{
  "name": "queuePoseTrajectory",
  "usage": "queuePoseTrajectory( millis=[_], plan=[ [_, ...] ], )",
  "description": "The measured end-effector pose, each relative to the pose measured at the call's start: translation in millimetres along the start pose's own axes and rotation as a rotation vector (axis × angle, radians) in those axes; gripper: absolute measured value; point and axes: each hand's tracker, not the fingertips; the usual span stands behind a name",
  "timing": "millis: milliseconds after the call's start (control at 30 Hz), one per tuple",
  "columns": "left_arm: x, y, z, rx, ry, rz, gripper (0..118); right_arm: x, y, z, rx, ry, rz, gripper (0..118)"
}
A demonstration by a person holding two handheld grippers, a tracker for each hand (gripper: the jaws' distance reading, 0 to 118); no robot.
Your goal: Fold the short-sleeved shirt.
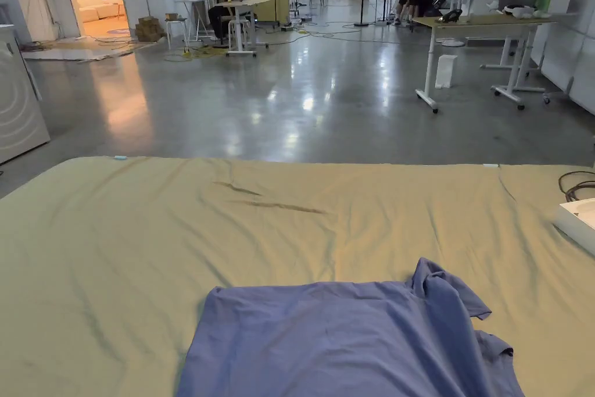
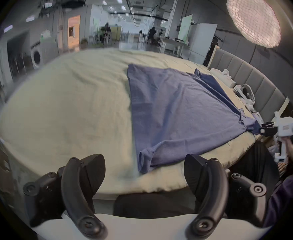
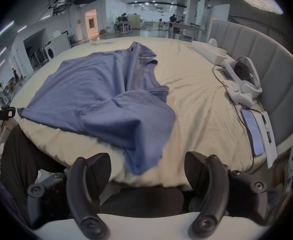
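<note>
A blue short-sleeved shirt [image 1: 348, 340] lies spread on a bed with a pale yellow sheet [image 1: 174, 229], with a rumpled fold along its right side. In the left gripper view the shirt [image 2: 177, 108] reaches the near bed edge, and my left gripper [image 2: 145, 159] is open just short of its sleeve end, touching nothing. In the right gripper view a corner of the shirt [image 3: 99, 91] hangs over the edge in front of my right gripper [image 3: 147, 157], which is open and empty. Each gripper also shows far off from the other's camera, right gripper [image 2: 266, 130], left gripper [image 3: 5, 113].
A white headset [image 3: 242, 77], a cable, a phone [image 3: 251, 131] and a white box [image 1: 581, 221] lie along the bed's right side by the grey padded headboard [image 3: 263, 53]. Beyond the bed are a shiny floor, a table on wheels [image 1: 482, 23], seated people and a washing machine [image 1: 17, 96].
</note>
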Motion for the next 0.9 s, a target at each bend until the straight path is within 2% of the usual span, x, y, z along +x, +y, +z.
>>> queuePoseTrajectory(
  millis=[100, 267, 333, 433, 500, 567, 633, 700, 733, 767, 833, 900],
  plan=[
    [35.4, 4.2, 51.6, 0.199, 0.084, -0.156, 99, -1.3, -10.4, 38.8, 0.085, -0.044, -0.064, 94],
    [92.8, 30.4, 103.3, 0.339, 0.091, -0.191, 99, -32.5, 3.9, 92.2, 0.303, -0.080, -0.068, 94],
    [115.8, 39.7, 108.7, 0.387, 0.137, -0.175, 99, -49.8, 15.8, 105.2, 0.379, -0.070, -0.049, 94],
    [140.2, 53.5, 107.9, 0.421, 0.169, -0.110, 99, -74.6, 36.0, 115.9, 0.468, -0.090, 0.026, 94],
    [140.7, 62.3, 113.7, 0.437, 0.061, -0.034, 98, -85.5, 47.9, 120.0, 0.507, -0.071, 0.076, 94],
    [138.2, 67.2, 119.4, 0.468, -0.039, 0.011, 96, -93.7, 57.9, 127.0, 0.554, 0.000, 0.069, 94],
    [139.3, 68.9, 129.4, 0.503, -0.039, 0.017, 96, -97.6, 64.5, 132.3, 0.593, 0.070, 0.042, 94],
    [139.8, 72.0, 136.2, 0.521, -0.035, 0.041, 96, -101.7, 69.8, 135.6, 0.620, 0.102, 0.022, 86],
    [138.9, 71.4, 140.6, 0.523, -0.046, 0.035, 94, -103.5, 72.3, 136.4, 0.620, 0.099, 0.019, 79],
    [139.0, 71.5, 144.5, 0.522, -0.052, 0.020, 89, -104.0, 75.2, 136.9, 0.619, 0.100, 0.015, 64],
    [143.2, 73.2, 148.2, 0.507, -0.018, -0.031, 71, -105.0, 78.0, 137.5, 0.617, 0.106, 0.009, 45],
    [144.2, 73.1, 150.6, 0.476, 0.014, -0.068, 35, -103.6, 77.5, 136.3, 0.611, 0.113, 0.004, 24]
  ],
)
